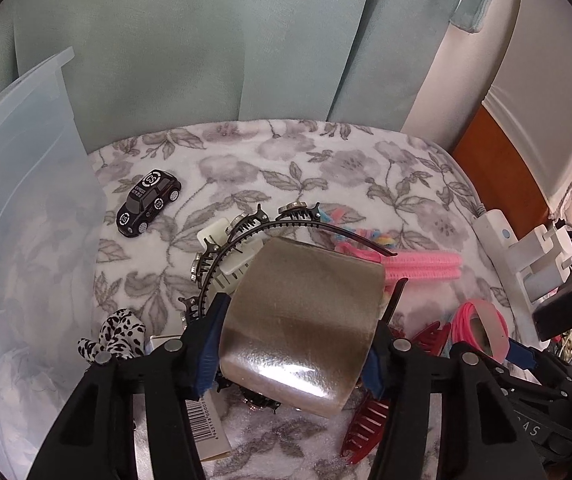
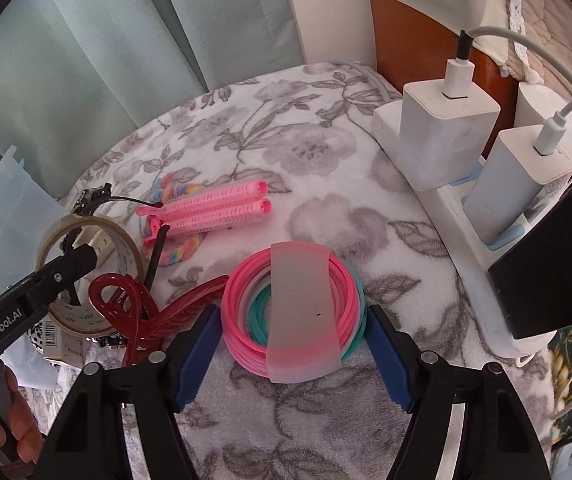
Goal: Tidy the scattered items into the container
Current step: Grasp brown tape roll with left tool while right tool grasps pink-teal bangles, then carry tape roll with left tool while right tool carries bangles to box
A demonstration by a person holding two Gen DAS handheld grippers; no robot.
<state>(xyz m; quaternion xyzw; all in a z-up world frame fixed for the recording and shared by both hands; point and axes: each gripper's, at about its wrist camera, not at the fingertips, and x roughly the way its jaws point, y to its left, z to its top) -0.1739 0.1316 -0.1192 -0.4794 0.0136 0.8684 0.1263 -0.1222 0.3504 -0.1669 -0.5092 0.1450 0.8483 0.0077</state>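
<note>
My left gripper (image 1: 292, 344) is shut on a roll of clear tape (image 1: 302, 332), held above the floral cloth; the roll also shows in the right wrist view (image 2: 89, 276). My right gripper (image 2: 294, 340) is open, with a bundle of pink and teal hair bands (image 2: 294, 304) between its jaws, untouched. The clear plastic container (image 1: 17, 220) stands at the left. A black toy car (image 1: 149, 202), a black toothed headband (image 1: 245, 236), pink hair rollers (image 2: 213, 210), a red claw clip (image 2: 133, 312) and a leopard-print scrunchie (image 1: 117, 334) lie scattered on the cloth.
A white power strip (image 2: 466, 220) with chargers and cables runs along the right edge. A green curtain (image 1: 205, 40) hangs behind. A rainbow scrunchie (image 2: 173, 192) lies under the rollers. A barcode tag (image 1: 205, 428) lies below my left gripper.
</note>
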